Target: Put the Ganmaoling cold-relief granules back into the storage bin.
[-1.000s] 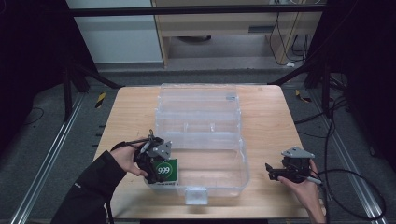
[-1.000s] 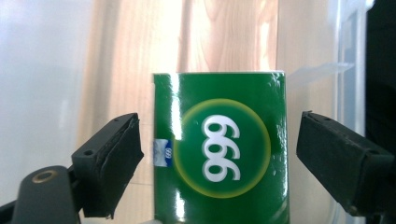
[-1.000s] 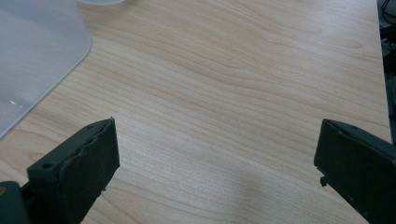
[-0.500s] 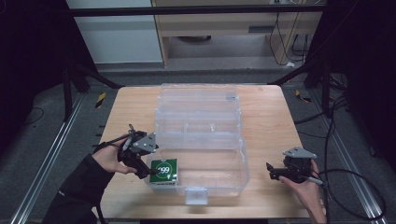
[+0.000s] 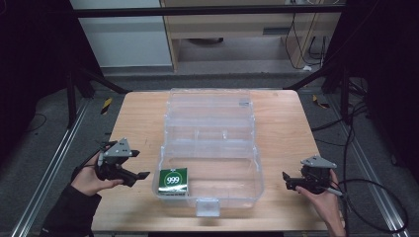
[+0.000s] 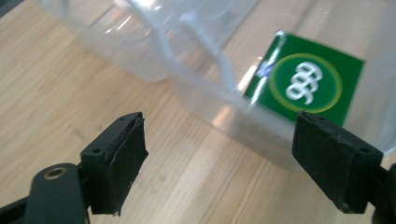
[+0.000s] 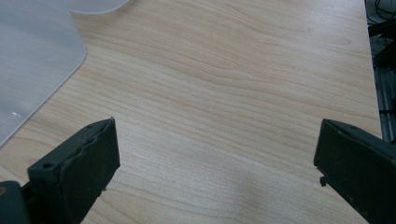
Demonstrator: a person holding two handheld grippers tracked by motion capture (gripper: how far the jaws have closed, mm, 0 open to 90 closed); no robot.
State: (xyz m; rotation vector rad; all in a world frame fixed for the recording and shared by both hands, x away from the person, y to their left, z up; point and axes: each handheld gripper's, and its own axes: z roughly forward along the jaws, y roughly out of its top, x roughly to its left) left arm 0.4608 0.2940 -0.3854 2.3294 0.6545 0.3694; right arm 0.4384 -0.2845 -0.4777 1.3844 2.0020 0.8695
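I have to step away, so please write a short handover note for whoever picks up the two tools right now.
Left tool: open, holding nothing, over the table just left of the clear plastic box.
Right tool: open, holding nothing, over bare table right of the box.
Green 999 pack: lying flat inside the box, in its front-left corner.
Done: the pack is in the box and released.
Left: the lid stands open behind the box; probably closing it comes next.
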